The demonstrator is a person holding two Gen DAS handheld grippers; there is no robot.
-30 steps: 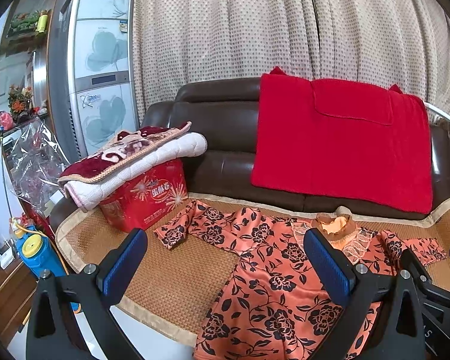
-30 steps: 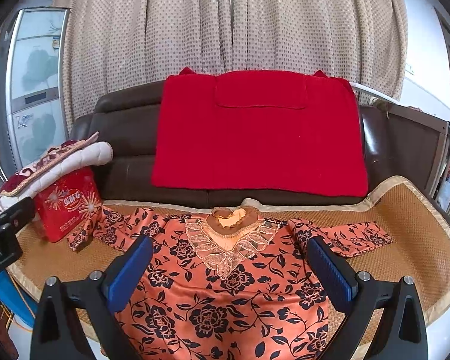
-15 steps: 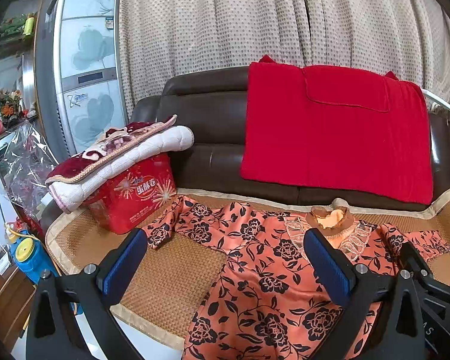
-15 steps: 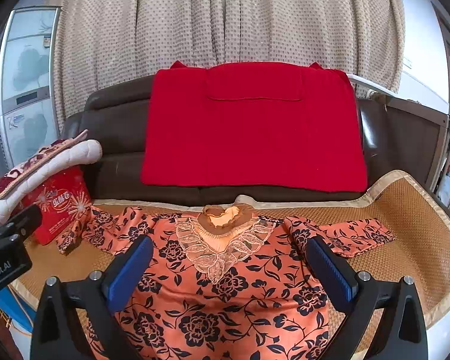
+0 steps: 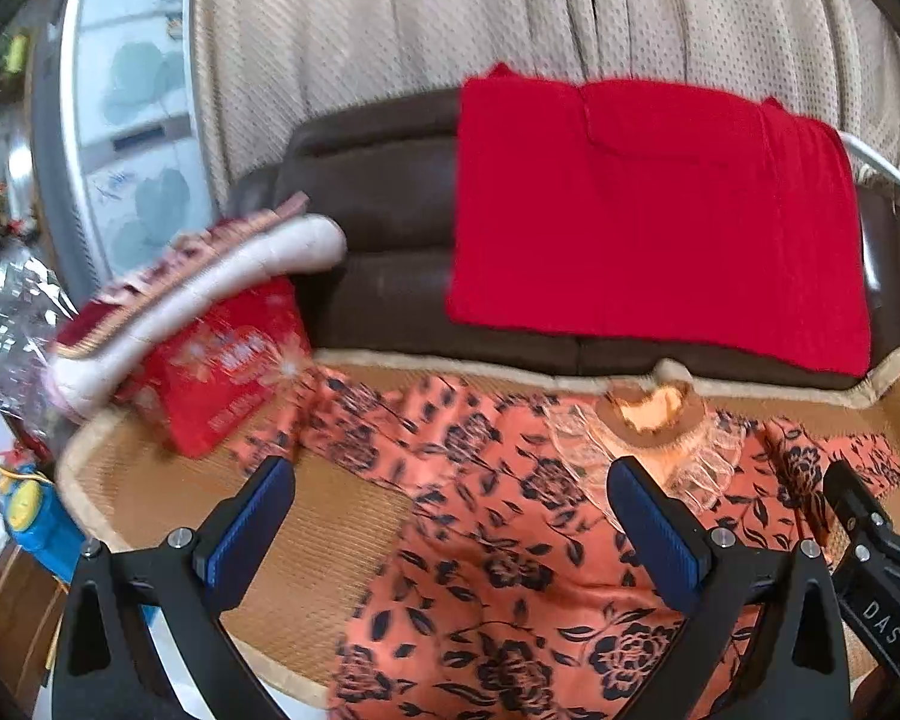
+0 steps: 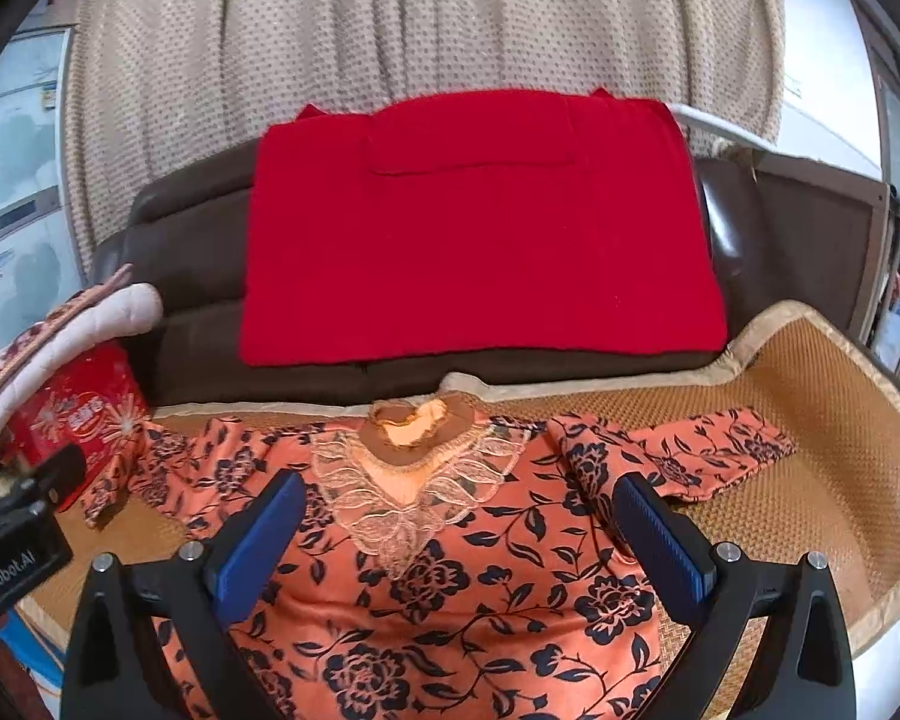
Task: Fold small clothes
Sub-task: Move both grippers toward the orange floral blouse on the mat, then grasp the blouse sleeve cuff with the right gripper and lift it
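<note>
An orange top with black flowers (image 6: 450,594) (image 5: 510,540) lies spread flat on a woven mat (image 6: 810,420) (image 5: 330,522), lace collar (image 6: 408,480) toward the sofa back and both sleeves stretched out sideways. My right gripper (image 6: 459,540) hovers open above the chest, below the collar, holding nothing. My left gripper (image 5: 456,525) hangs open over the garment's left side and the bare mat, with nothing between its blue pads. The left sleeve (image 5: 342,420) ends near a red box (image 5: 222,360). The right sleeve (image 6: 690,450) lies on the mat.
A red cloth (image 6: 480,240) drapes over the brown sofa back (image 5: 378,228). A folded quilt (image 5: 210,276) rests on the red box at the left. A fridge (image 5: 132,120) and dotted curtain (image 6: 390,30) stand behind. The mat's front edge (image 5: 168,576) drops off below.
Both grippers have moved forward and lower toward the garment, which looks larger now. The left wrist view is blurred from motion. The top itself has not moved.
</note>
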